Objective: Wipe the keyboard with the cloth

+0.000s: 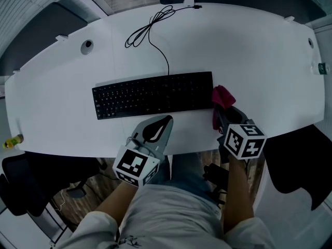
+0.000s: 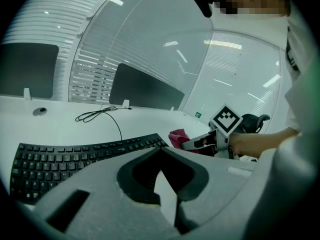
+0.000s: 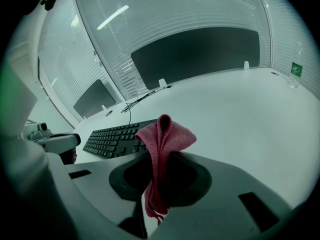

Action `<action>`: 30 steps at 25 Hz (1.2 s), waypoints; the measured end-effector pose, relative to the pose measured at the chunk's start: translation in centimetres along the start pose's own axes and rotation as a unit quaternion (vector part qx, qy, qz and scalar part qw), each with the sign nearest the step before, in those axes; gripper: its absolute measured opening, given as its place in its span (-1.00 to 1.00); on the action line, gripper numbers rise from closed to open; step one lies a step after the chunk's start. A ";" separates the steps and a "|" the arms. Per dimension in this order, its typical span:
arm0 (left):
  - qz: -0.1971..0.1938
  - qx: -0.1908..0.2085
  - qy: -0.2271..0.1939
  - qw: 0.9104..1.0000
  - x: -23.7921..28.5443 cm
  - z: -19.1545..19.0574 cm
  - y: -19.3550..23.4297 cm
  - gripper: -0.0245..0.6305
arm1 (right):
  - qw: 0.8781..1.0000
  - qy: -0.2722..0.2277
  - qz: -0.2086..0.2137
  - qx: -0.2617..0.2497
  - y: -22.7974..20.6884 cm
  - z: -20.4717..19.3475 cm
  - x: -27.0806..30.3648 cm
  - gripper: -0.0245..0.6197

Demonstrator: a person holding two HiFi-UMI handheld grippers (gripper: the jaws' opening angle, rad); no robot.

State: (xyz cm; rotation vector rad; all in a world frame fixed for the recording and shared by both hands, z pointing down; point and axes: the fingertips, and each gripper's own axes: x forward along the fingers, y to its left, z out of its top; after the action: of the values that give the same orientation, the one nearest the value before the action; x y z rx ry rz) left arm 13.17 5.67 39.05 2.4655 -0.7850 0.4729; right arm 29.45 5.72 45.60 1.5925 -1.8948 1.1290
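A flat black computer keyboard lies across the middle of the long white oval table, its thin black cable looping away behind it toward the far edge. Just in front of the keyboard's near edge, right of its middle, the grey left gripper points at the keys with its jaws closed tip to tip and nothing between them. Just beside the keyboard's right end is the crumpled pink-red cloth, pinched between the closed jaws of the right gripper, with its folded top standing above the jaws and a loose end hanging below them.
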 end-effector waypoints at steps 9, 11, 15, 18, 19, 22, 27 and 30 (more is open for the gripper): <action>0.026 -0.016 -0.004 1.000 -0.4 -1.0 -0.3 -0.89 | 1.000 0.013 0.024 -0.011 0.6 -0.7 1.0 -0.70; 0.028 -0.019 -0.002 0.999 -0.5 -1.5 -0.4 -0.89 | 1.000 0.014 0.025 -0.012 0.7 -0.7 1.1 -0.70; 0.027 -0.023 -0.001 0.999 -0.5 -2.0 -0.2 -0.89 | 0.999 0.016 0.025 -0.019 1.3 -0.8 1.4 -0.70; 0.022 -0.023 -0.003 0.999 -0.5 -2.0 0.1 -0.89 | 0.999 0.016 0.023 -0.018 1.8 -0.8 1.5 -0.70; 0.021 -0.023 -0.004 1.000 -0.7 -1.9 0.2 -0.89 | 0.999 0.017 0.021 -0.018 2.0 -0.9 1.5 -0.70; 0.021 -0.022 -0.008 1.000 -1.4 -1.7 0.7 -0.89 | 0.999 0.020 0.022 -0.021 2.9 -0.9 1.7 -0.70; 0.027 -0.021 -0.011 0.999 -3.0 -1.6 2.5 -0.89 | 0.999 0.027 0.029 -0.023 5.2 -1.1 2.7 -0.70; 0.031 -0.023 -0.014 0.999 -4.0 -1.8 3.6 -0.89 | 0.999 0.030 0.031 -0.025 6.5 -1.3 3.3 -0.70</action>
State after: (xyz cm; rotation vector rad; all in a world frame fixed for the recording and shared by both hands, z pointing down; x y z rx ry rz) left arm 7.52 5.86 39.91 2.4151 -0.8763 0.4388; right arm 22.21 4.87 46.77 1.4657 -1.9294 1.1321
